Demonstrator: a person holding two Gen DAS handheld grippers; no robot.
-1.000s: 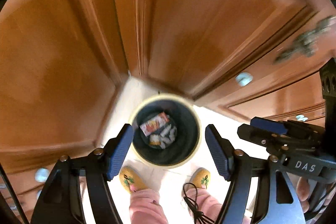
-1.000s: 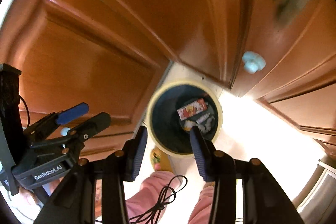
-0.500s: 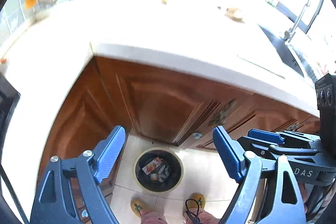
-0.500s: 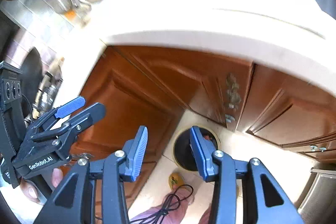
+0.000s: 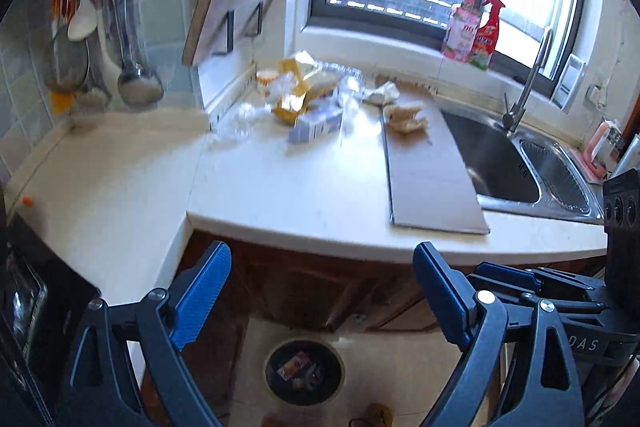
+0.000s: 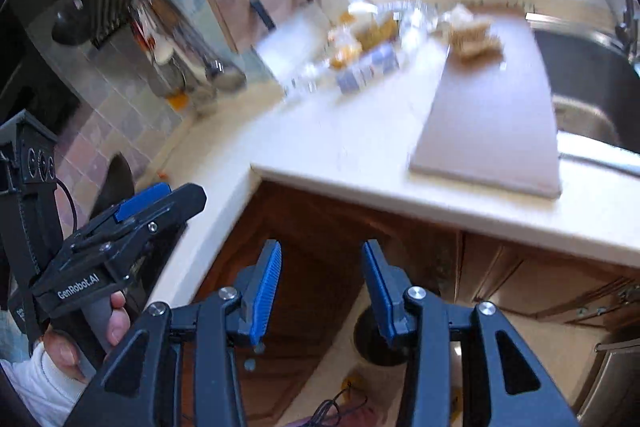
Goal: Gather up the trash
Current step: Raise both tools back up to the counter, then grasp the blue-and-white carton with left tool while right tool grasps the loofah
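A pile of trash lies at the back of the white counter: yellow wrappers, a blue-and-white box, clear plastic and crumpled brown paper. The round dark bin stands on the floor below, with wrappers inside. My left gripper hangs in front of the counter edge, high above the bin; its jaws are opening with nothing between them. My right gripper is beside it, open and holding nothing. In the right wrist view the bin is partly hidden behind a finger, and the trash pile is blurred.
A flat tan board lies on the counter next to the steel sink and tap. Ladles hang on the tiled wall at left. Brown cabinet doors close off the space under the counter. Spray bottles stand on the windowsill.
Both grippers rose from just above the bin to counter height, and the views tipped up from cabinet doors to the countertop. The left jaws spread wider; the right gap stayed the same.
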